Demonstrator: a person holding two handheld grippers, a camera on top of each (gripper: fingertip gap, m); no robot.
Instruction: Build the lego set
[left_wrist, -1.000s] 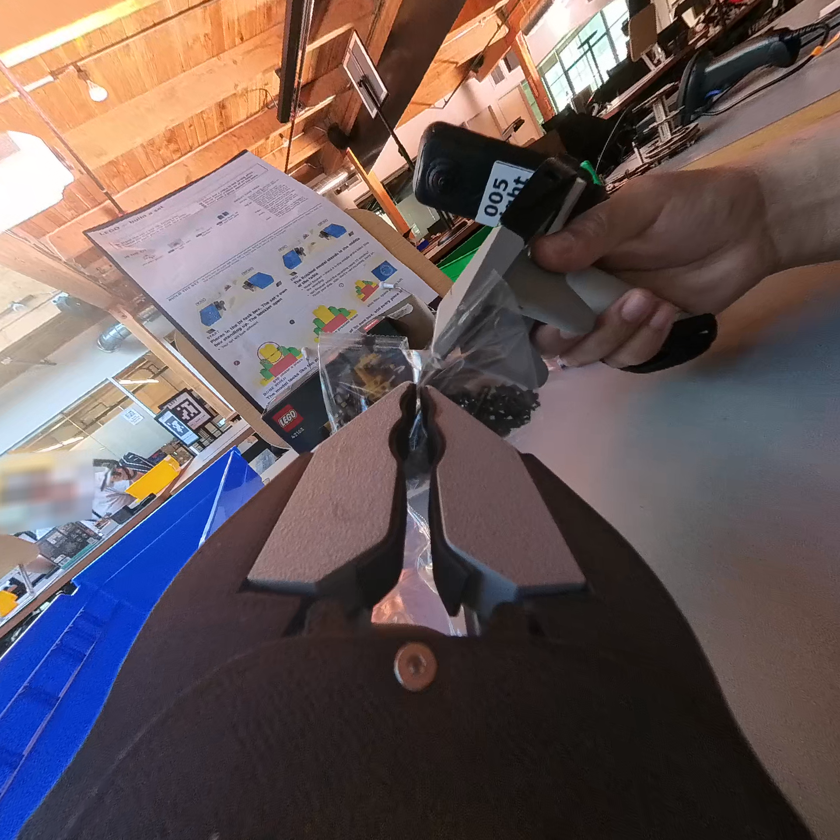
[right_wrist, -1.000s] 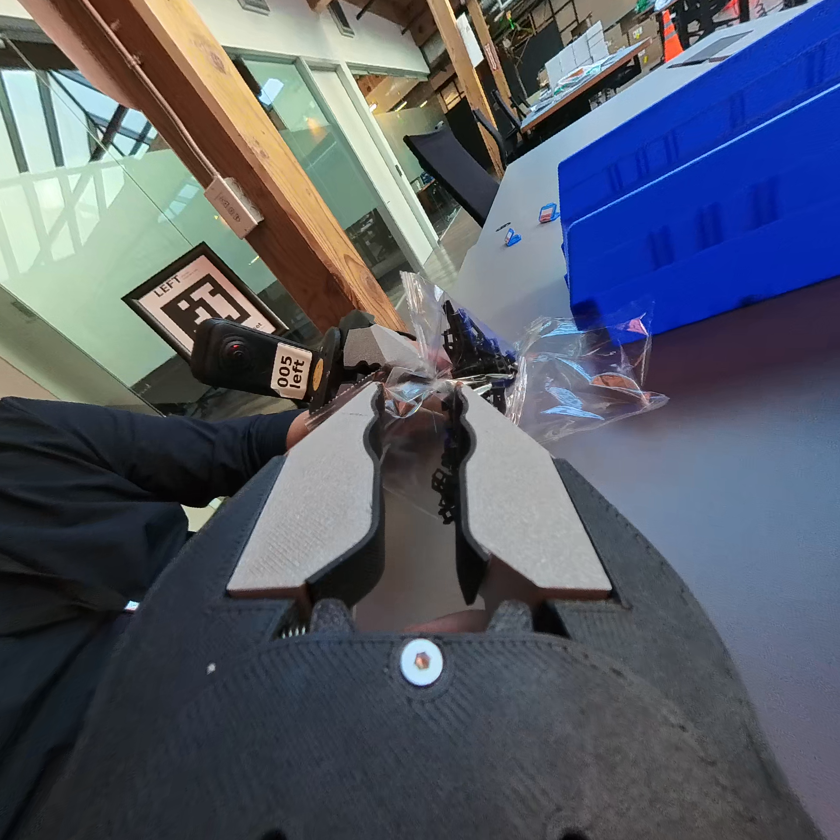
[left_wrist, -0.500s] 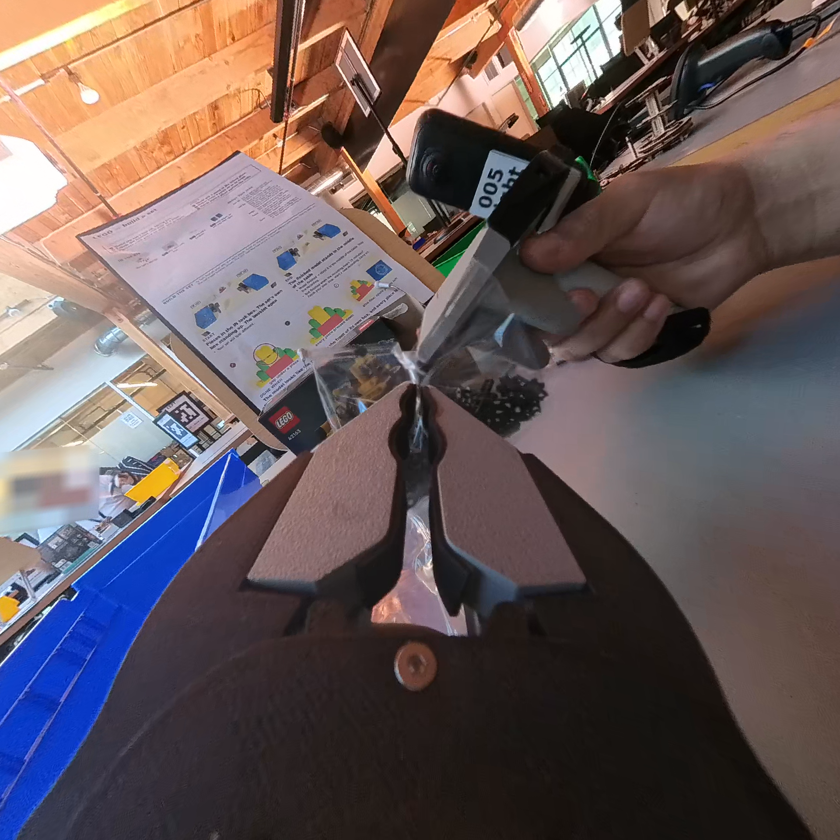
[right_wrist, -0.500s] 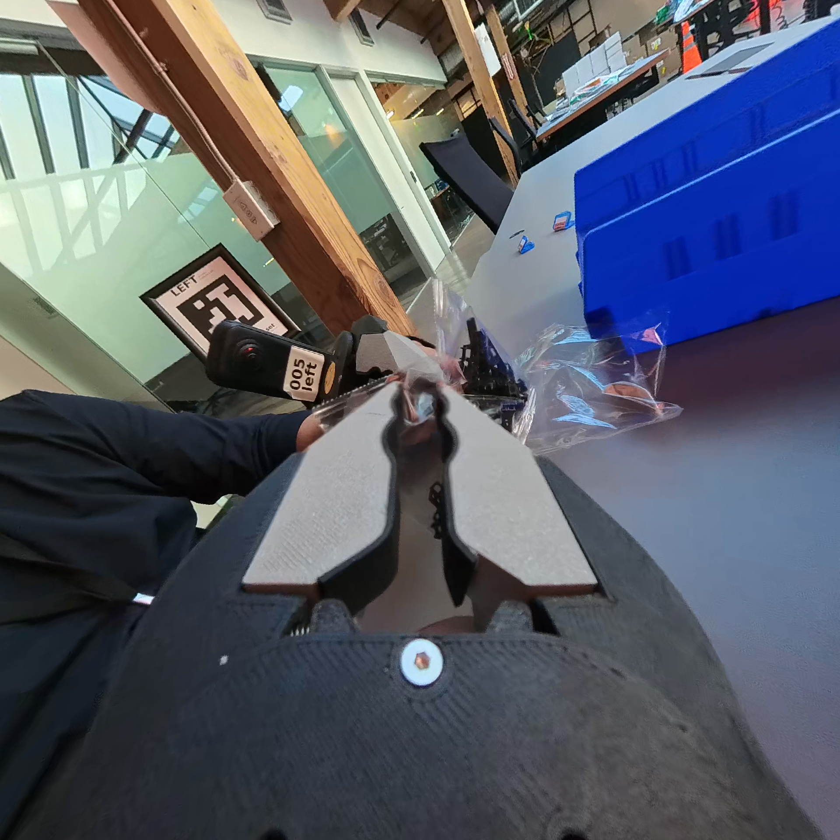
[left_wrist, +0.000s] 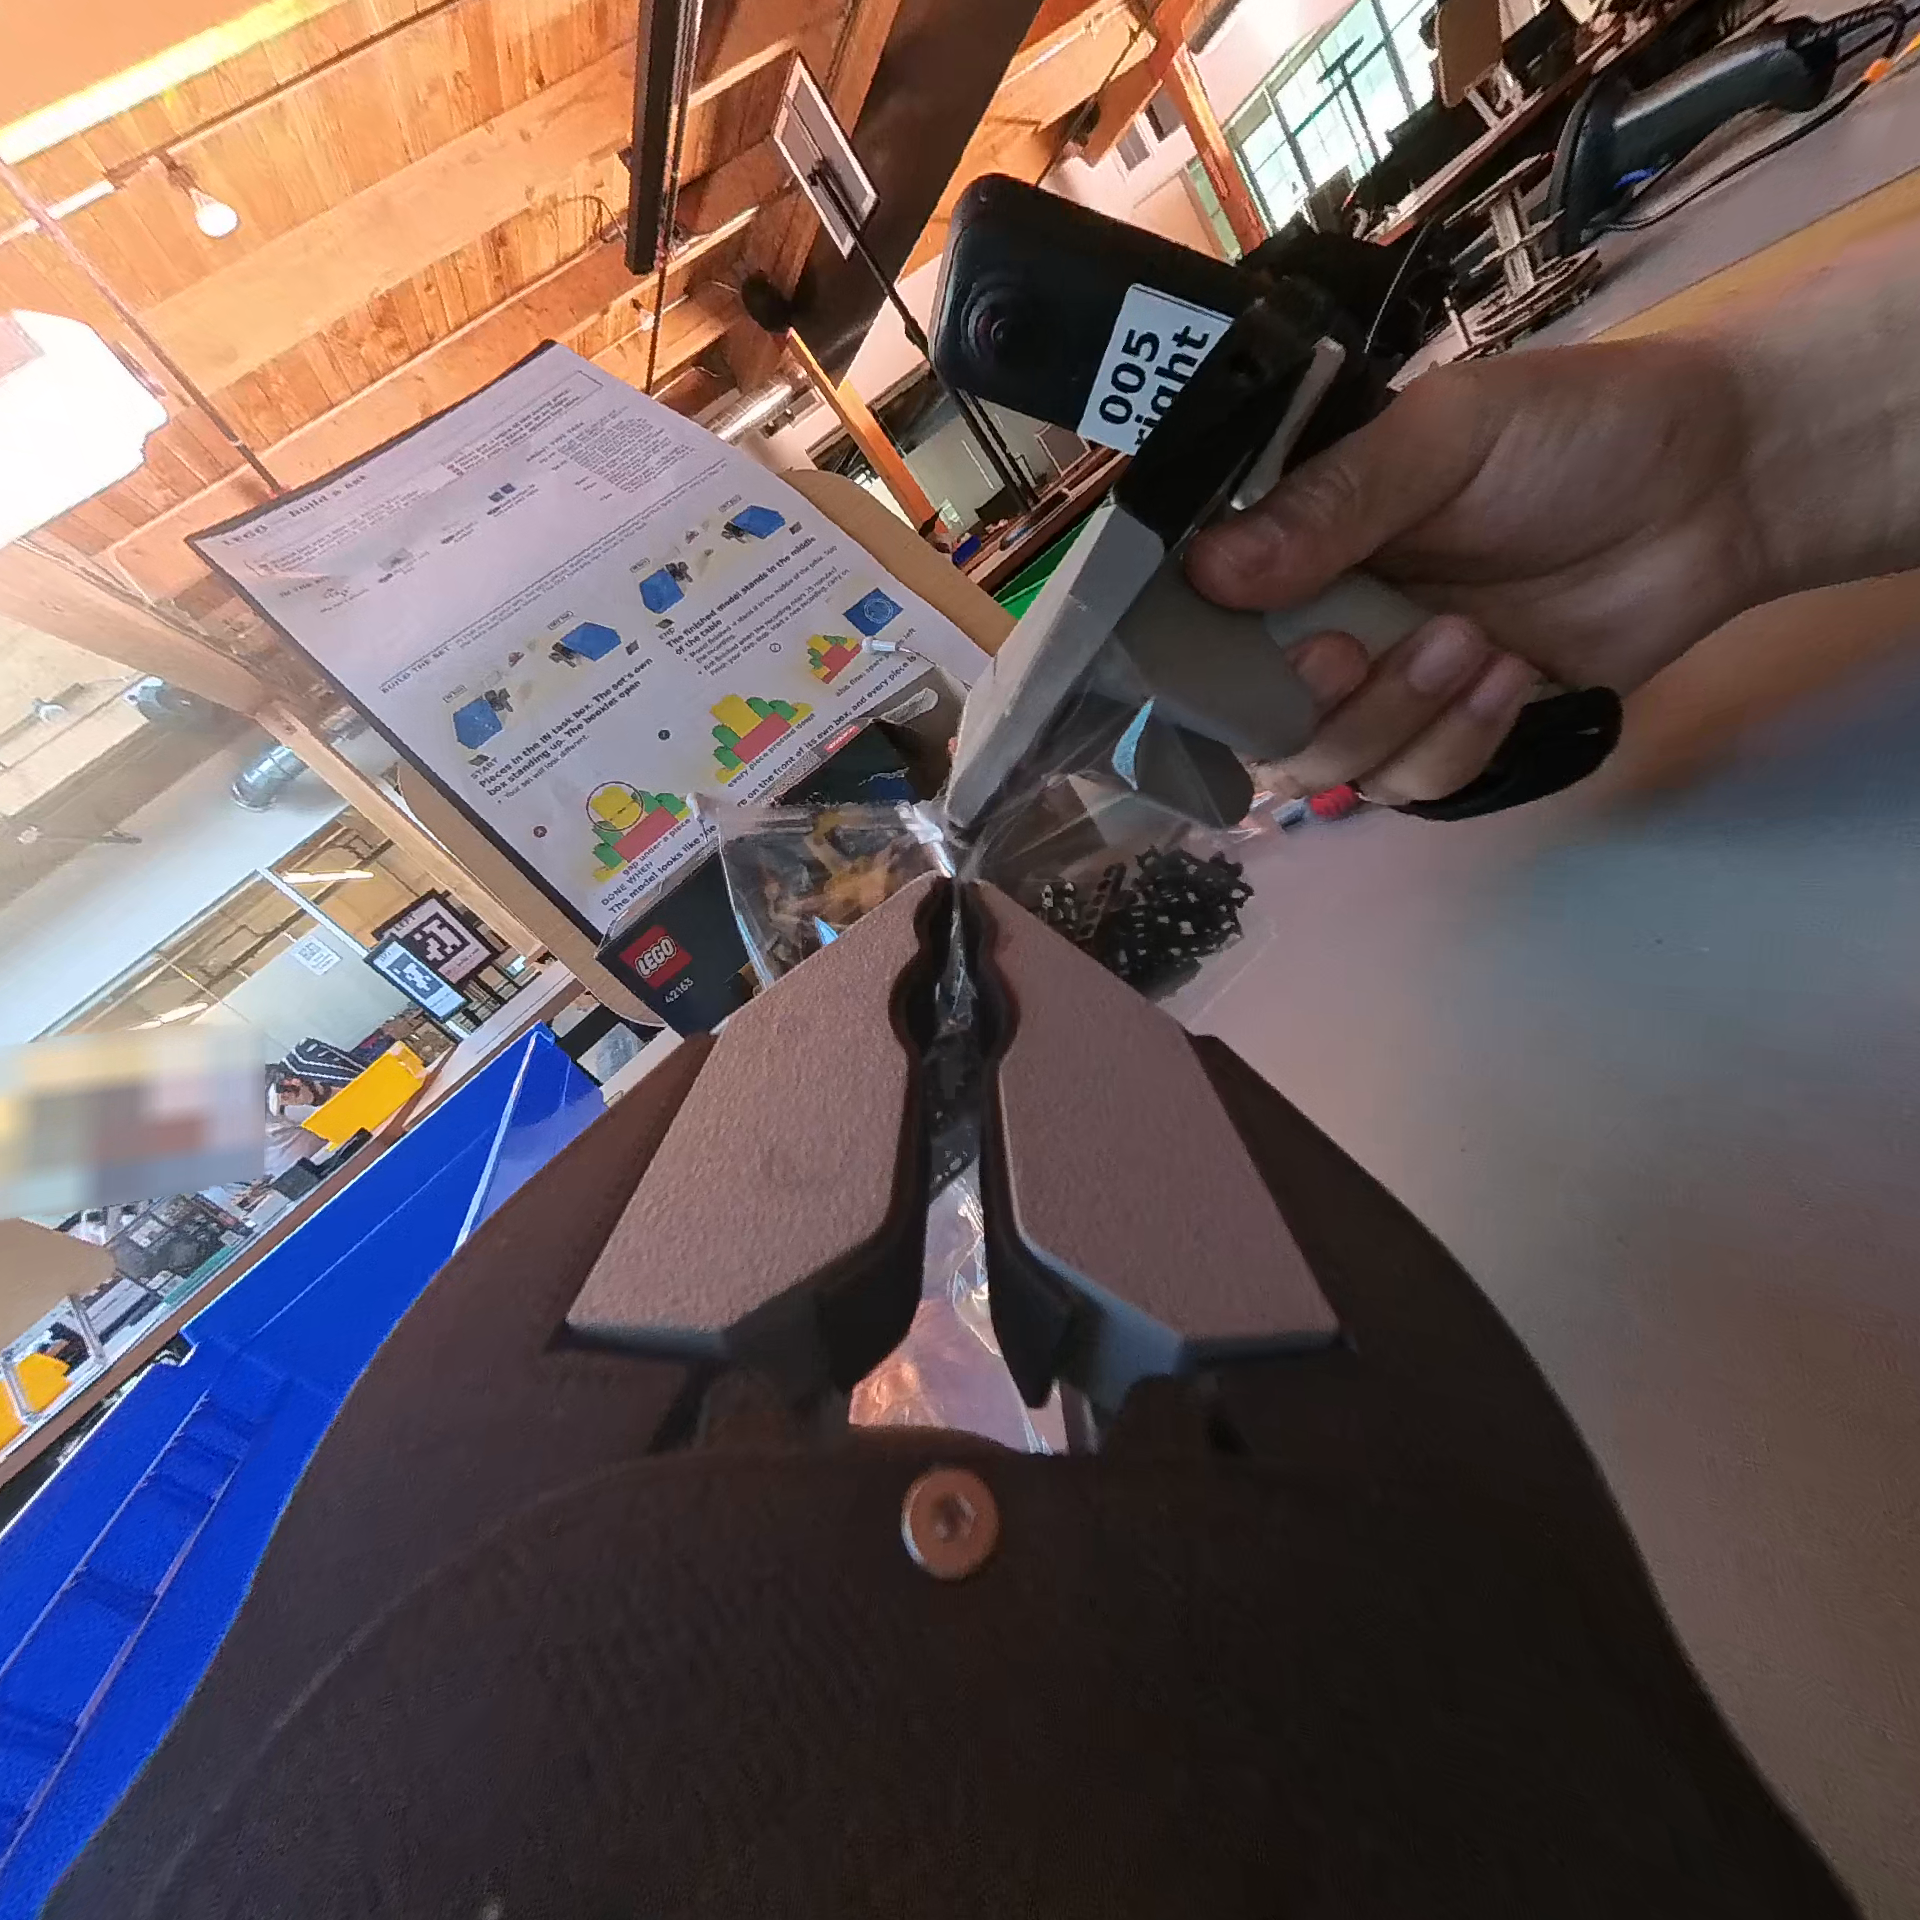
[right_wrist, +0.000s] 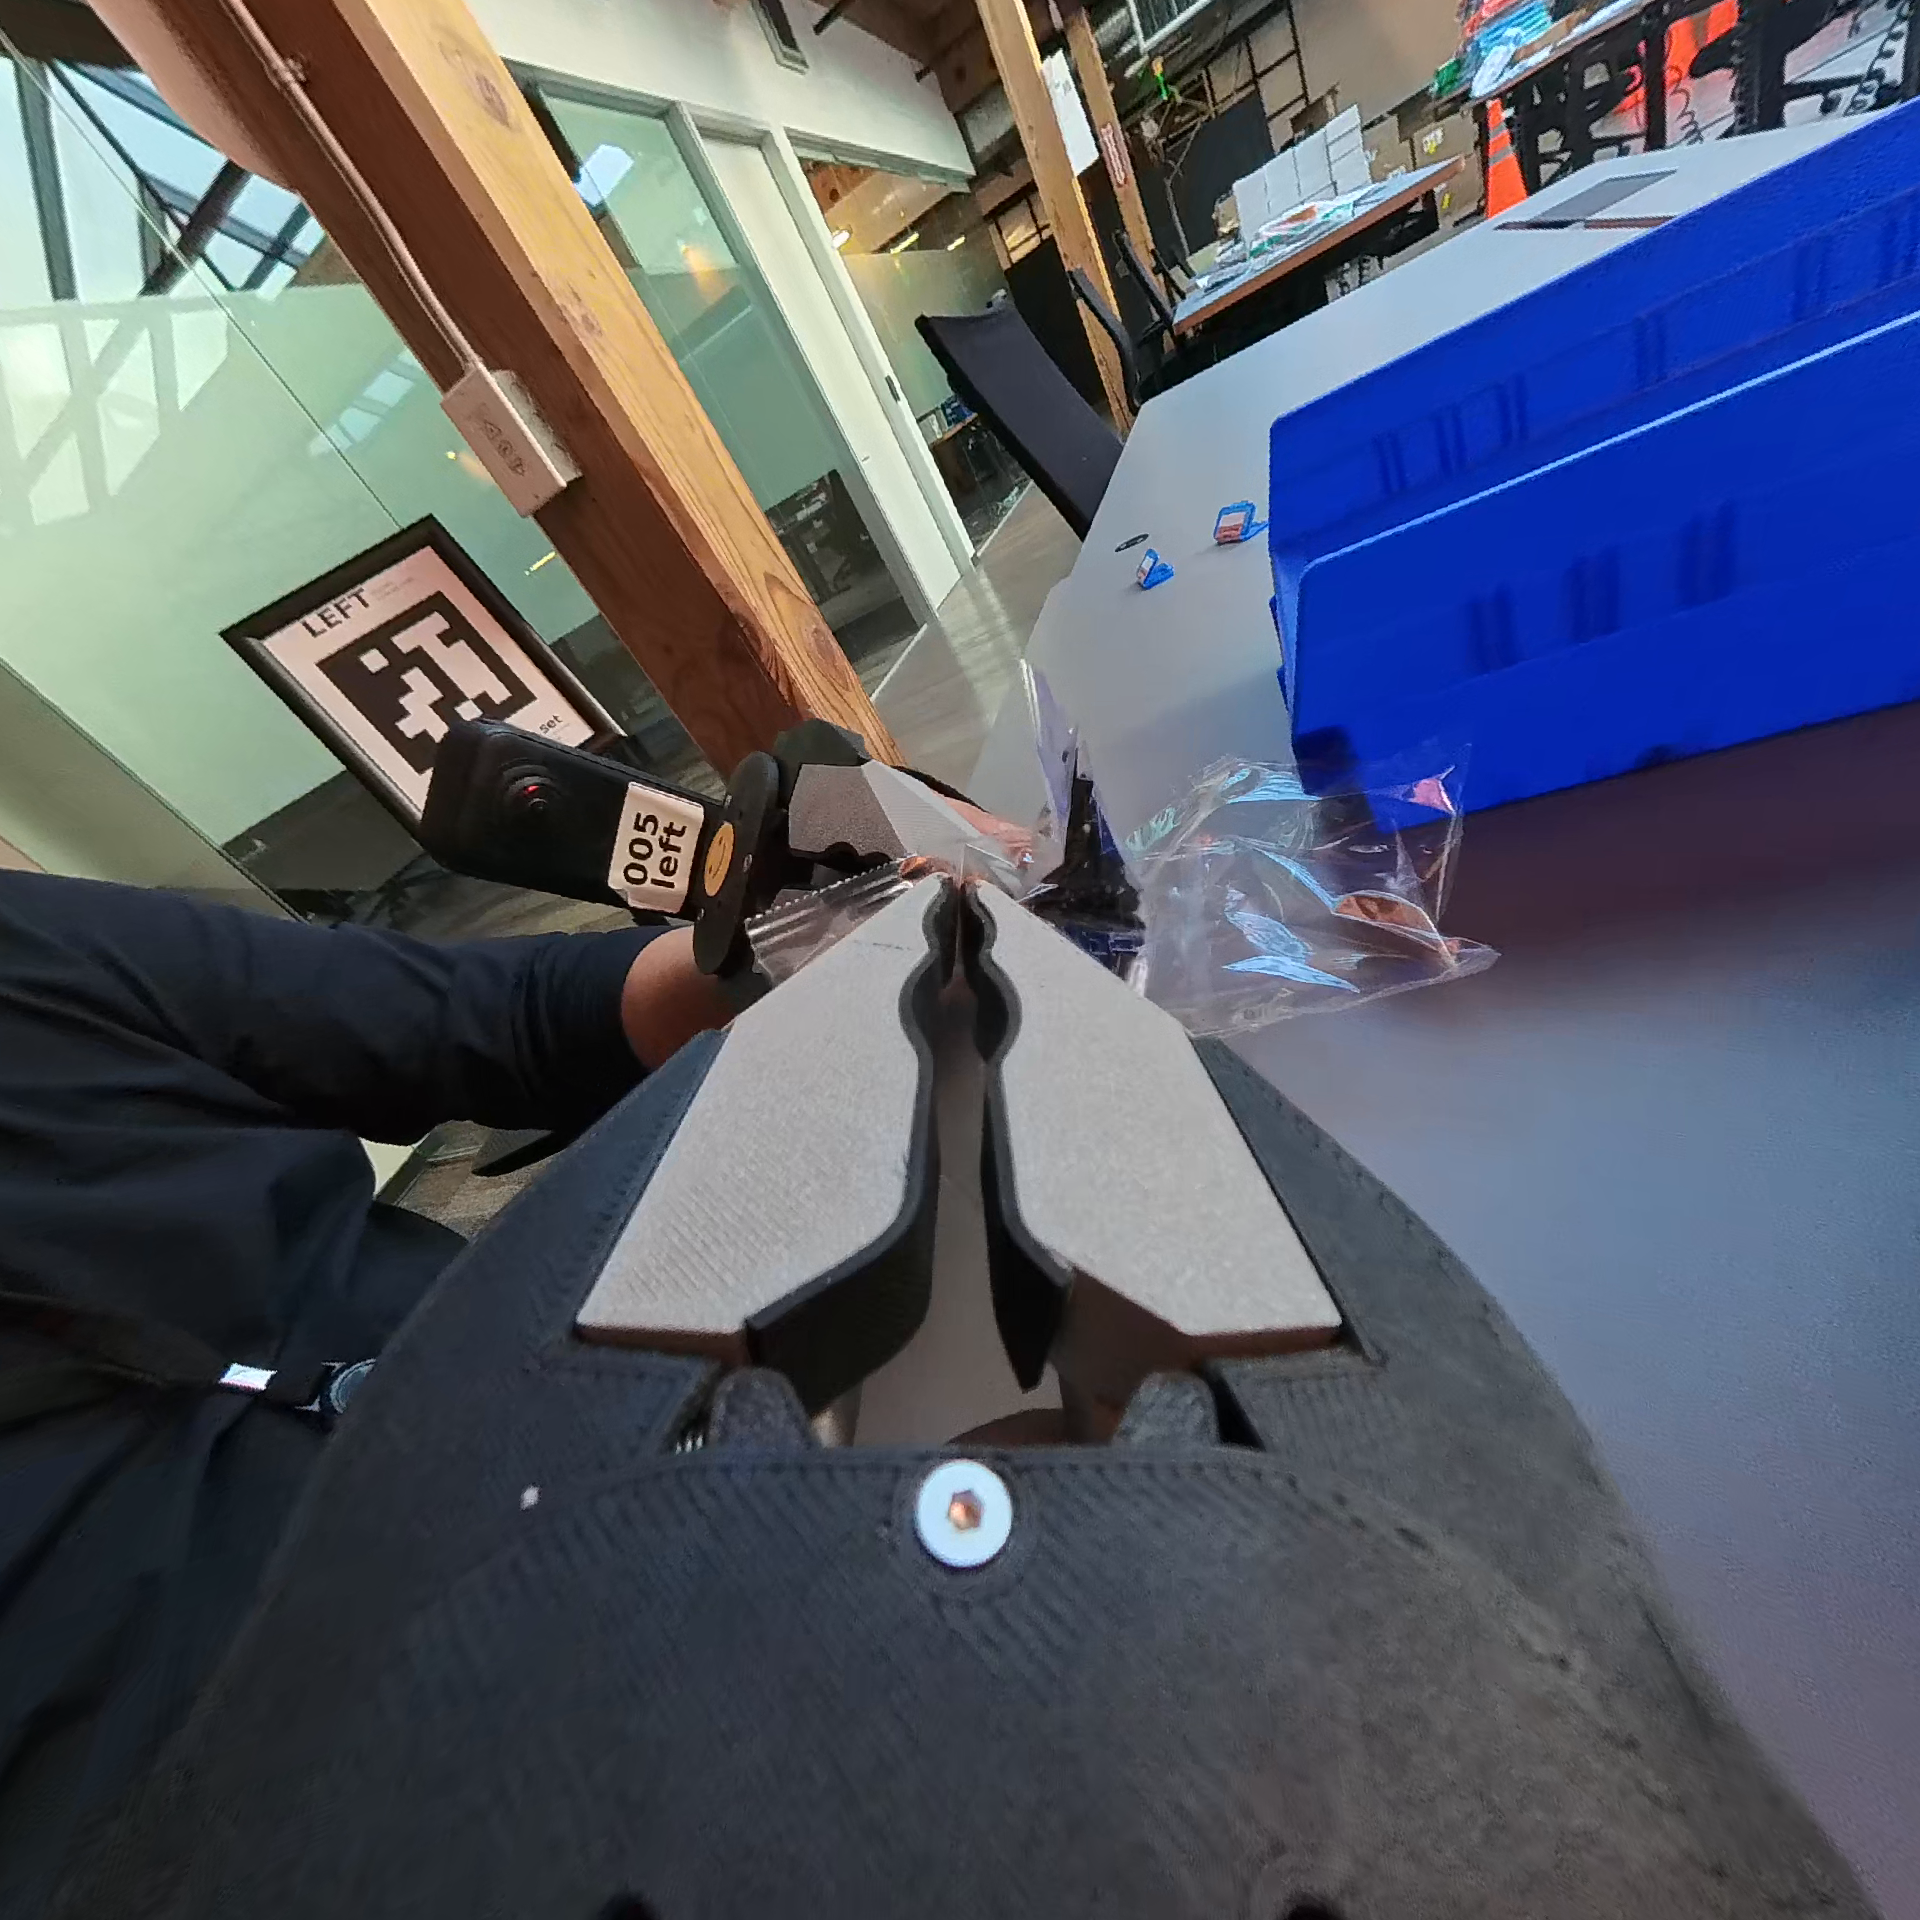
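Note:
A clear plastic bag of black lego pieces (left_wrist: 1143, 904) hangs between both grippers just above the table. My left gripper (left_wrist: 956, 914) is shut on one edge of the bag's top. My right gripper (right_wrist: 961, 899) is shut on the bag's film right beside it. In the left wrist view the right gripper (left_wrist: 954, 821), held by a hand, pinches the bag from above. In the right wrist view the left gripper (right_wrist: 1013, 847) meets mine tip to tip, and the bag (right_wrist: 1086, 831) stands behind the tips.
A printed instruction sheet (left_wrist: 582, 623) leans behind a black lego box (left_wrist: 675, 956). A blue bin (right_wrist: 1610, 540) stands on the grey table (right_wrist: 1662, 1143), with a crumpled clear bag (right_wrist: 1299, 914) in front of it and two small blue pieces (right_wrist: 1153, 569) farther off.
My right gripper has closed from open onto the bag's film. The left gripper stayed shut on the bag. The bag's top is now pulled tight between the two.

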